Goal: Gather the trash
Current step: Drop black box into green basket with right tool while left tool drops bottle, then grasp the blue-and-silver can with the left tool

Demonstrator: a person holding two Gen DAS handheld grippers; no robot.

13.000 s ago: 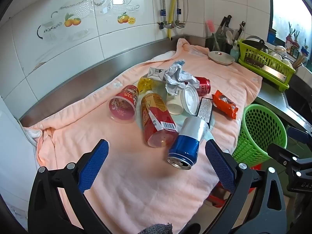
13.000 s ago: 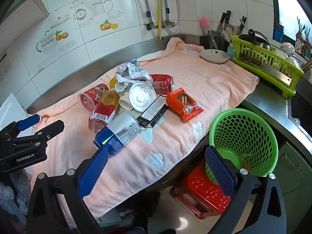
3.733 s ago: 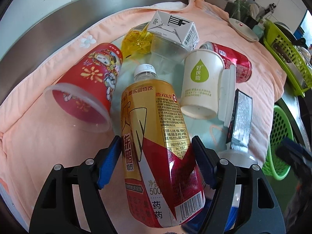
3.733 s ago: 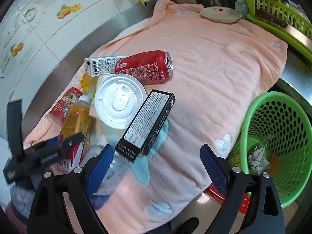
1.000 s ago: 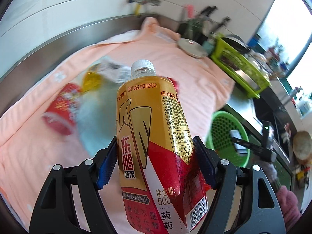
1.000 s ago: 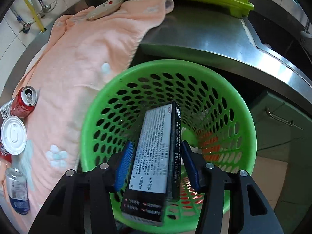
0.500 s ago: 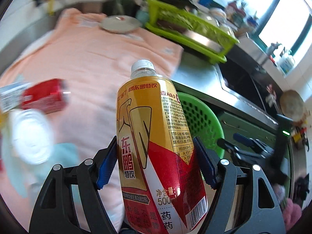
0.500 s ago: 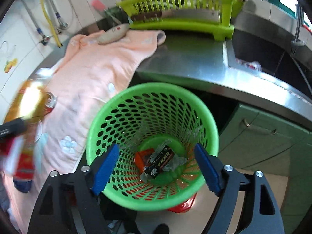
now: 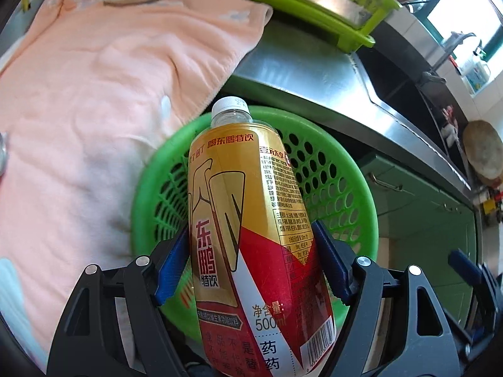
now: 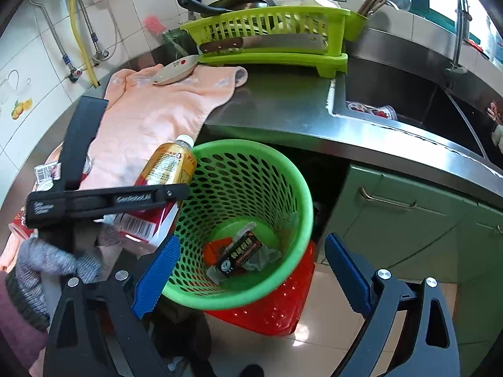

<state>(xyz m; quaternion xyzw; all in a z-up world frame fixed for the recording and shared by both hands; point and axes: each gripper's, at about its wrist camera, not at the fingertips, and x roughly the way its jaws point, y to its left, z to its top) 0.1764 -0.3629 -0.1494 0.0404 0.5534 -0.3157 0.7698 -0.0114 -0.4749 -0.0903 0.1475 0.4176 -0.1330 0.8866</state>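
Note:
My left gripper [image 9: 251,270] is shut on a gold and red drink bottle [image 9: 248,220] with a white cap, held over the rim of the green mesh basket [image 9: 342,169]. In the right wrist view the bottle [image 10: 166,169] tilts above the basket's [image 10: 283,169] left rim, held by the left gripper [image 10: 107,201]. My right gripper [image 10: 251,276] is open and empty above the basket. Inside the basket lie a black box [image 10: 240,253], an orange wrapper [image 10: 217,249] and crumpled paper [image 10: 267,256].
The basket stands on a red stool [image 10: 276,311] by the steel counter [image 10: 283,103]. A peach towel [image 9: 94,78] covers the counter, with a plate [image 10: 176,69] on it. A green dish rack [image 10: 270,31], a sink [image 10: 408,94] and green cabinets [image 10: 408,220] are to the right.
My left gripper has carried the bottle from the towel to above the basket. My right gripper let the black box fall into the basket and has pulled back, open.

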